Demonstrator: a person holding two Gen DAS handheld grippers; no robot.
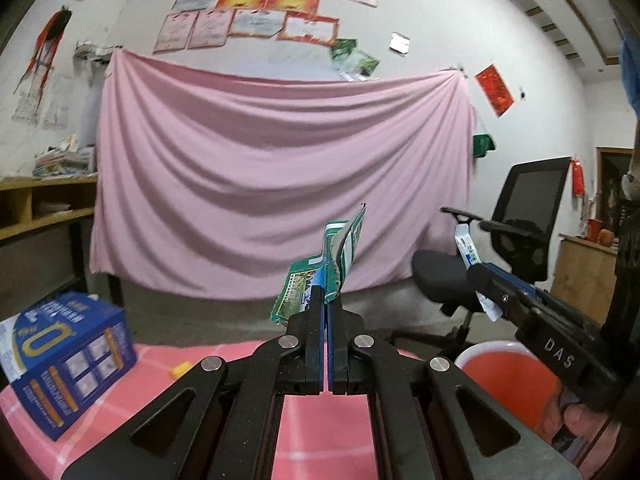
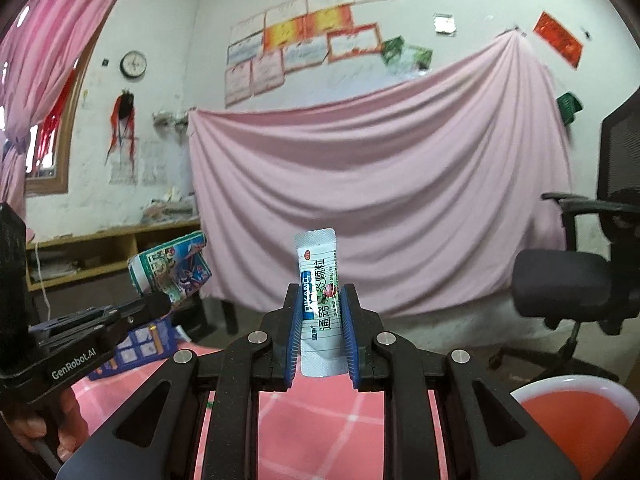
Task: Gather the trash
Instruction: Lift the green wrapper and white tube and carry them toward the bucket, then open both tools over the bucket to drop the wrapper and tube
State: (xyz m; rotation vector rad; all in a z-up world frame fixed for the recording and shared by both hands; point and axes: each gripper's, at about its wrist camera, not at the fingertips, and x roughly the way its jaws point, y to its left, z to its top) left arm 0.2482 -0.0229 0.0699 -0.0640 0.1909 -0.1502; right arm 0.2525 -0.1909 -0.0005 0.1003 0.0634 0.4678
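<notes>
Both pairs of jaws are clamped on trash that we hold up in the air. Our left gripper (image 1: 325, 300) pinches a torn green box (image 1: 320, 276) near a blue carton (image 1: 68, 360) on the pink tablecloth (image 1: 320, 432). Our right gripper (image 2: 320, 312) grips a white packet (image 2: 320, 300) upright, above and left of the red bin (image 2: 576, 420).

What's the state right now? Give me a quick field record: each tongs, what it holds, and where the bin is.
left tongs: shut on green torn box, held up above the table
right tongs: shut on white sachet, upright
red bin: lower right, beside the table, open top
pink checked tablecloth: under both tongs
blue box: on table, left
trash dropped: not yet
</notes>
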